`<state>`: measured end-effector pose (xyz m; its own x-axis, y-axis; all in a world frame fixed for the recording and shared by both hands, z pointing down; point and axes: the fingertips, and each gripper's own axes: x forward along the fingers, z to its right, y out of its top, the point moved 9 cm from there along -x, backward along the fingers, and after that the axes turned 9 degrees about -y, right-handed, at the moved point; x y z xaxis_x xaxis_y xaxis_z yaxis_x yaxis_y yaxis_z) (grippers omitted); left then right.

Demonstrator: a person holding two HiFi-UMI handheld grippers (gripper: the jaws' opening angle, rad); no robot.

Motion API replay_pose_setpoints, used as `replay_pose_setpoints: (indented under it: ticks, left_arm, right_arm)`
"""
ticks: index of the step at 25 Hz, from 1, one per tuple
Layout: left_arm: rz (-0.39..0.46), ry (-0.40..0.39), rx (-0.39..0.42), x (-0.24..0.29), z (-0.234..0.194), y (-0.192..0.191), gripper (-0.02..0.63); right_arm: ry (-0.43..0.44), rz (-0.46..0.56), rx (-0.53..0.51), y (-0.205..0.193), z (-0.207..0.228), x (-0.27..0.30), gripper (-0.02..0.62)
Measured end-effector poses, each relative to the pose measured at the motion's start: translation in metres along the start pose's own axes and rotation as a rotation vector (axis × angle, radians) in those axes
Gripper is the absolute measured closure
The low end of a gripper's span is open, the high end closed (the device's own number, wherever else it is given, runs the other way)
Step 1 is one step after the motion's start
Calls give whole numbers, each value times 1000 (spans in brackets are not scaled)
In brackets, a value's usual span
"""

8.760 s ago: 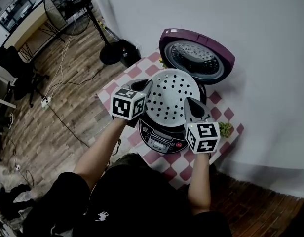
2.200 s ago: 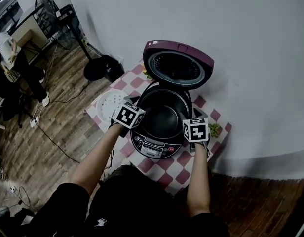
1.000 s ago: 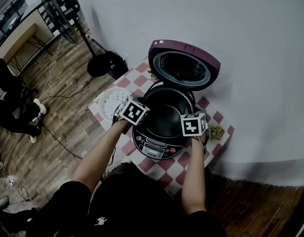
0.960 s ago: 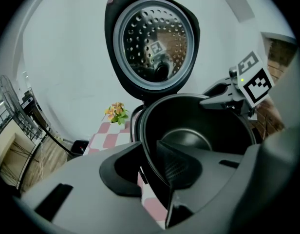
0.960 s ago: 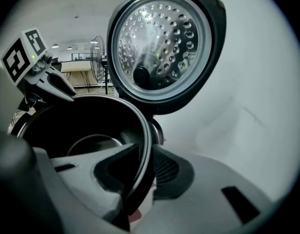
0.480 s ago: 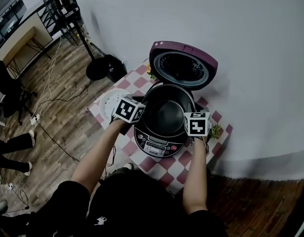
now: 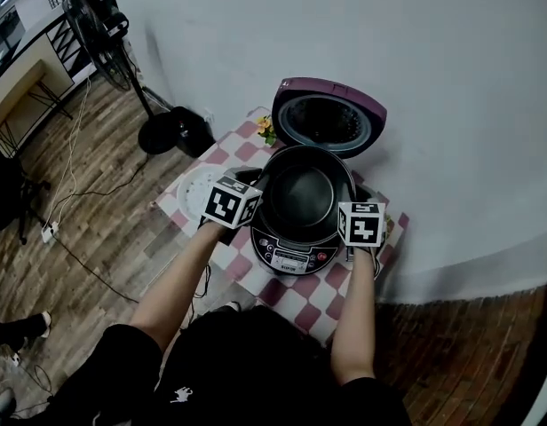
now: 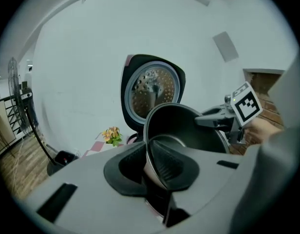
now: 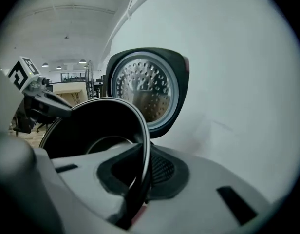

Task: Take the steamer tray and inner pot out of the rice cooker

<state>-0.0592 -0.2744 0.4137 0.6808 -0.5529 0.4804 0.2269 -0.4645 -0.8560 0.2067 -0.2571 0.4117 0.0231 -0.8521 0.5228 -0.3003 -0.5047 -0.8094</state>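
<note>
The dark inner pot [image 7: 300, 193] hangs just above the rice cooker body [image 7: 296, 256], whose purple lid [image 7: 331, 118] stands open behind it. My left gripper [image 7: 258, 185] is shut on the pot's left rim, and the rim [image 8: 149, 145] runs between its pads. Across the pot, my right gripper [image 7: 352, 204] is shut on the right rim [image 9: 142, 145]. Both sets of jaws have just been closing onto that rim. The white perforated steamer tray [image 7: 195, 185] lies on the checkered table [image 7: 296, 295], left of the cooker.
A small bunch of flowers [image 7: 267, 130] stands at the table's back left corner, and a little green plant [image 7: 388, 228] is by my right gripper. The white wall [image 7: 389, 43] rises close behind the lid. A standing fan's black base [image 7: 171, 131] rests on the wooden floor.
Both grippers have closed on the pot's rim and risen, and the pot has come up out of the cooker body with them.
</note>
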Motion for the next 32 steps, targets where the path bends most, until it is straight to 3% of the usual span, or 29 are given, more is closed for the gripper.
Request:
replay_pose_setpoints:
  ticks: [9,17,24,32]
  left_arm:
    - [136,-74,89,-32,18,26,569]
    - [207,-187,157,-53,41,37,571]
    - [236,-259,201,-56,78,47,574]
    - [242,-322,222,-32,147,55,575]
  right_arm:
    - [-134,135,81,10,0,-64,571]
    - [-247,206,106,9,0,-130,577]
    - [-312,233,148,-8,18,-173,580]
    - [-369,231,181,-43,70,-215,580]
